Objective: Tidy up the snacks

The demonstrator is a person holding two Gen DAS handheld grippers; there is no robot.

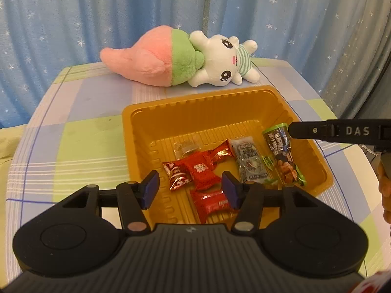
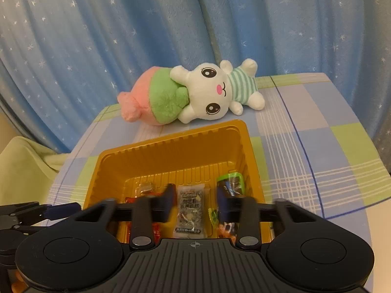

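Note:
An orange plastic tray (image 1: 220, 102) stands on the checked tablecloth and holds several snack packets. Red candy packets (image 1: 202, 173) lie at its near left, a silver packet (image 1: 249, 161) in the middle and a green nut packet (image 1: 283, 153) at the right. My left gripper (image 1: 190, 188) is open and empty, just above the red packets. My right gripper (image 2: 195, 205) is open and empty above the tray (image 2: 171, 144), with the silver packet (image 2: 189, 207) between its fingers and the green packet (image 2: 231, 183) by the right finger. Its side shows in the left wrist view (image 1: 342, 134).
A pink, green and white plush toy (image 1: 180, 58) lies behind the tray, against a blue starred curtain (image 1: 73, 24). It also shows in the right wrist view (image 2: 195, 95). The table edge runs near on the right (image 2: 354, 207). A pale green cloth (image 2: 22, 161) lies to the left.

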